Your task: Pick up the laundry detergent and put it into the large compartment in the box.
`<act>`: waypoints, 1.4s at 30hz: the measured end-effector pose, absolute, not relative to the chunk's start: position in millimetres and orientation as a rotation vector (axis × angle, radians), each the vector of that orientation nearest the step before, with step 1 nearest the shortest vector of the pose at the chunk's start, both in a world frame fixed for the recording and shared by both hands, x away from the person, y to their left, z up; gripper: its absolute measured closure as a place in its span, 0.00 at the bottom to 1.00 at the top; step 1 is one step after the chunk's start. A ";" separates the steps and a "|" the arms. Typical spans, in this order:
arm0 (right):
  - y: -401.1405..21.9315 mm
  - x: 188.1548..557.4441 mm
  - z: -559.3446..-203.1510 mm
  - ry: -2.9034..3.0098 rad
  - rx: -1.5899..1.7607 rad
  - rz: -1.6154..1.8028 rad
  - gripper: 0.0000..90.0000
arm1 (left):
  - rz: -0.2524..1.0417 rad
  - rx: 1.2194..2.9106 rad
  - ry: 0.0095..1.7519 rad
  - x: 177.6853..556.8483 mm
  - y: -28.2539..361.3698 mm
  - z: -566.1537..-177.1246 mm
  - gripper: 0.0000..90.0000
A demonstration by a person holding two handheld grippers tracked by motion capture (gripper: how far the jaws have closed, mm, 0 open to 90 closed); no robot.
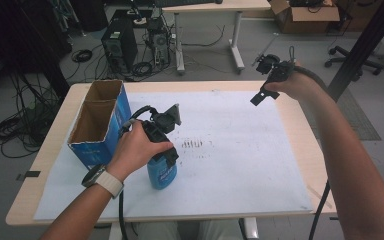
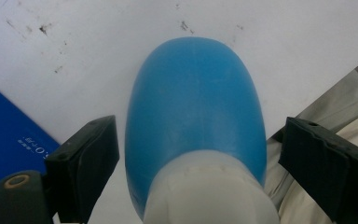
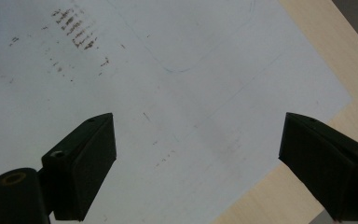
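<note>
A blue bottle (image 1: pixel 161 175) with a whitish neck stands upright on the white paper sheet (image 1: pixel 240 150) near the table's front. My left gripper (image 1: pixel 166 159) comes down over its top. In the left gripper view the bottle (image 2: pixel 196 107) sits between the two black jaws of the left gripper (image 2: pixel 198 135), with a narrow gap on each side, so the gripper is open. My right gripper (image 1: pixel 260 80) hangs open in the air over the far right of the table. Its own view has the right gripper (image 3: pixel 198 135) with wide-spread jaws over bare paper.
An open-topped blue cardboard box (image 1: pixel 97 120) with two compartments stands left of the bottle, close to my left hand; its side (image 2: pixel 9 140) also appears in the left gripper view. Dark smudges (image 1: pixel 195 145) mark the paper. The wooden table edge (image 3: pixel 307 60) runs past the sheet's right side.
</note>
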State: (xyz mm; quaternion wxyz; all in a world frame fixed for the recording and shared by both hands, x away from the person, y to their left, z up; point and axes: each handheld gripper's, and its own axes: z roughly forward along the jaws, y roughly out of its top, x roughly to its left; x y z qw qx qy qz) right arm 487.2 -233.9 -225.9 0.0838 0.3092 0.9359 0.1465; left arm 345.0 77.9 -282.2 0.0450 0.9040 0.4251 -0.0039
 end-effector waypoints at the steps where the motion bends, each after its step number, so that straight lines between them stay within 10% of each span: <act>1: -233.7 487.2 -225.8 2.793 0.922 0.438 0.12 | -0.011 2.763 1.298 345.1 77.9 -282.4 0.15; 42: -236.0 486.7 -224.6 2.787 0.930 0.448 0.12 | -0.028 2.764 1.313 348.9 80.5 -283.8 0.41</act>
